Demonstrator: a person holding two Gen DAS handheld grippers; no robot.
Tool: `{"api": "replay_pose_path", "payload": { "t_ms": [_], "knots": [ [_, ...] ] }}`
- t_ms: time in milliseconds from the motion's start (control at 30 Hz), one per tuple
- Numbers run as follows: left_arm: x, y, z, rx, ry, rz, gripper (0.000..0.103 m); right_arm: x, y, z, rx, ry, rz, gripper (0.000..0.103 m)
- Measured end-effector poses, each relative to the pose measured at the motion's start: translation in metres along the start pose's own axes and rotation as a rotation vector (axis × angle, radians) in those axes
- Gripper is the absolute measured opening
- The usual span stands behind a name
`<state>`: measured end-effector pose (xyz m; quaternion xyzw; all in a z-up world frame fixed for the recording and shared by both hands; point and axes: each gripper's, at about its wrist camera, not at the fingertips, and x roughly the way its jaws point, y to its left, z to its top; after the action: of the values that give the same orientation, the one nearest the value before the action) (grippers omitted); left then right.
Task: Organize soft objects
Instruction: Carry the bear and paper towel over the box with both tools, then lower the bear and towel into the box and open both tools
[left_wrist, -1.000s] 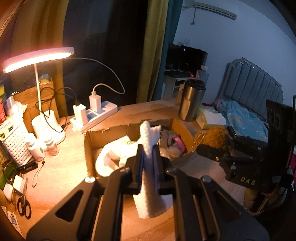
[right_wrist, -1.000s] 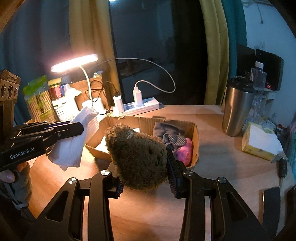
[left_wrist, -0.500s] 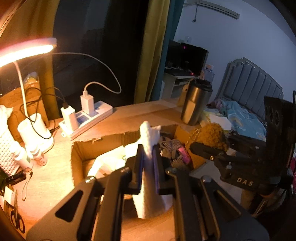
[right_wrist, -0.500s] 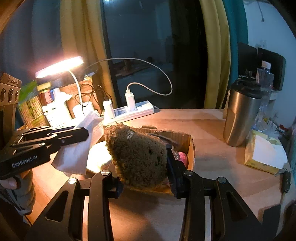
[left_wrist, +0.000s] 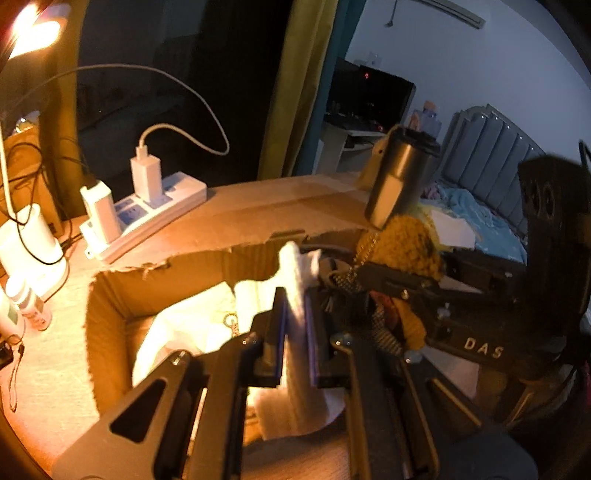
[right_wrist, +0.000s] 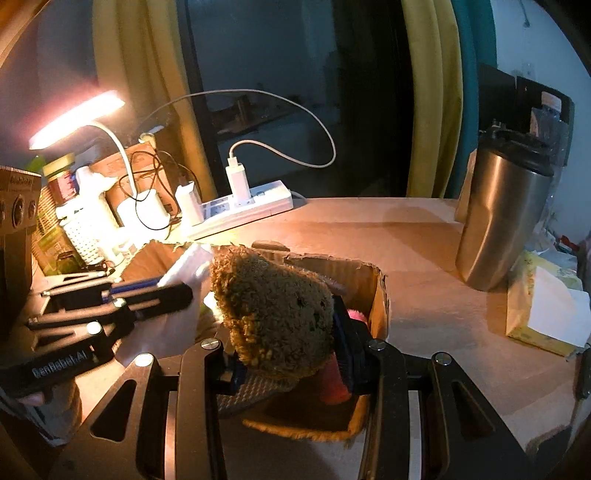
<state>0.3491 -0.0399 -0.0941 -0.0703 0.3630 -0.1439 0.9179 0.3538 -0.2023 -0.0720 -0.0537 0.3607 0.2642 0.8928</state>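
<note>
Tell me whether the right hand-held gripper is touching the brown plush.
Touching. In the right wrist view, the right hand-held gripper has both fingers pressed into the brown plush, holding it above the cardboard box.

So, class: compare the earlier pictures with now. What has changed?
Both grippers moved forward over the box: the left gripper carried the white cloth, the right gripper the brown plush. Neither let go. Tumbler and power strip stayed put.
</note>
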Motion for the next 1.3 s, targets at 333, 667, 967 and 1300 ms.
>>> {"api": "replay_pose_path", "payload": {
  "t_ms": [333, 667, 967, 1300],
  "knots": [
    [0.031, 0.002, -0.009, 0.000, 0.065, -0.026, 0.011, 0.030, -0.009, 0.003, 0.024, 0.038, 0.000, 0.041],
    [0.033, 0.002, -0.007, -0.005, 0.066, -0.022, 0.013, 0.041, -0.013, 0.001, 0.036, 0.046, 0.008, 0.053],
    [0.025, 0.005, -0.006, -0.006, 0.068, 0.033, 0.022, 0.034, -0.013, 0.004, 0.040, 0.032, -0.009, 0.061],
    [0.006, 0.006, -0.007, -0.001, 0.038, 0.079, 0.029, 0.017, -0.008, 0.003, 0.040, 0.011, -0.018, 0.061]
  ]
}}
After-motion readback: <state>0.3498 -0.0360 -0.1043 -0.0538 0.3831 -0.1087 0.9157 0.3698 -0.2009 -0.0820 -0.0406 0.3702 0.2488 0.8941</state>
